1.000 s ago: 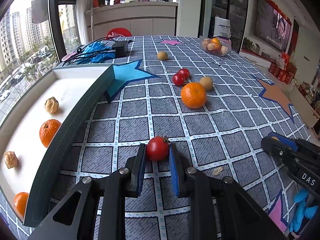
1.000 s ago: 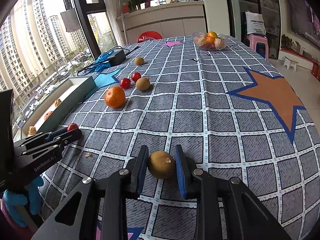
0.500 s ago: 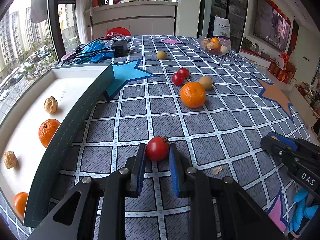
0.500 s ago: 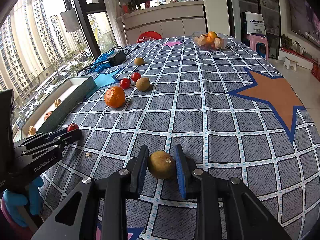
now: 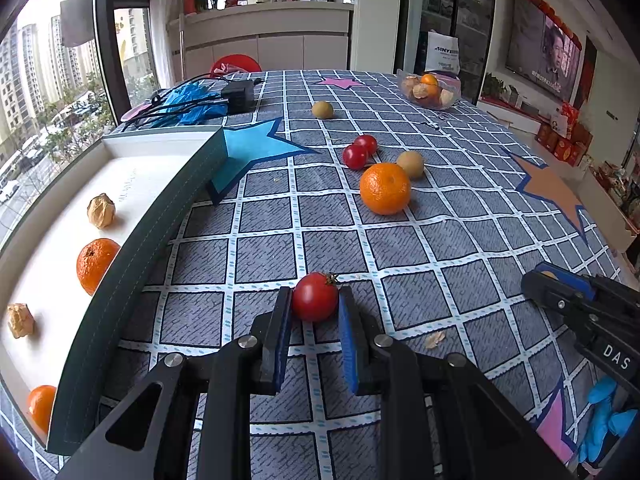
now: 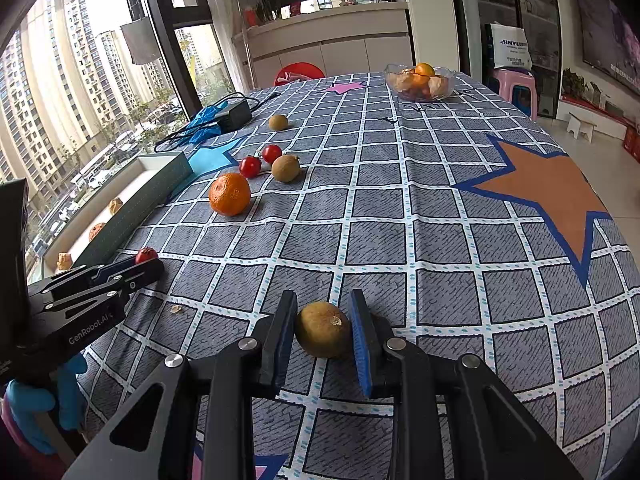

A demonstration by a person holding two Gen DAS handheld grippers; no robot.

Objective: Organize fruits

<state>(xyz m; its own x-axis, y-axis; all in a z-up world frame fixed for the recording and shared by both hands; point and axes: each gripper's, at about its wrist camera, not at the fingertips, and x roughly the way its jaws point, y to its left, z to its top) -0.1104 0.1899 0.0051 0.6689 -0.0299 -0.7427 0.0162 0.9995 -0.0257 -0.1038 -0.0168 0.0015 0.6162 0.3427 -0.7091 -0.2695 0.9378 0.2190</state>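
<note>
My left gripper (image 5: 314,300) is shut on a red cherry tomato (image 5: 315,297) low over the checked tablecloth, next to the green-walled white tray (image 5: 132,236). The tray holds oranges (image 5: 96,264) and husked fruits (image 5: 101,210). My right gripper (image 6: 323,330) is shut on a brown-green round fruit (image 6: 323,329) near the table's front. An orange (image 5: 385,188), two cherry tomatoes (image 5: 355,156) and a brown fruit (image 5: 410,164) lie mid-table. The left gripper also shows in the right wrist view (image 6: 150,264), at the left.
A glass bowl of fruit (image 5: 430,90) stands at the far right. A black power adapter with cables (image 5: 238,96) and blue gloves (image 5: 188,100) lie far left. Another brown fruit (image 5: 322,109) sits farther back. A husk scrap (image 5: 435,339) lies near my left gripper.
</note>
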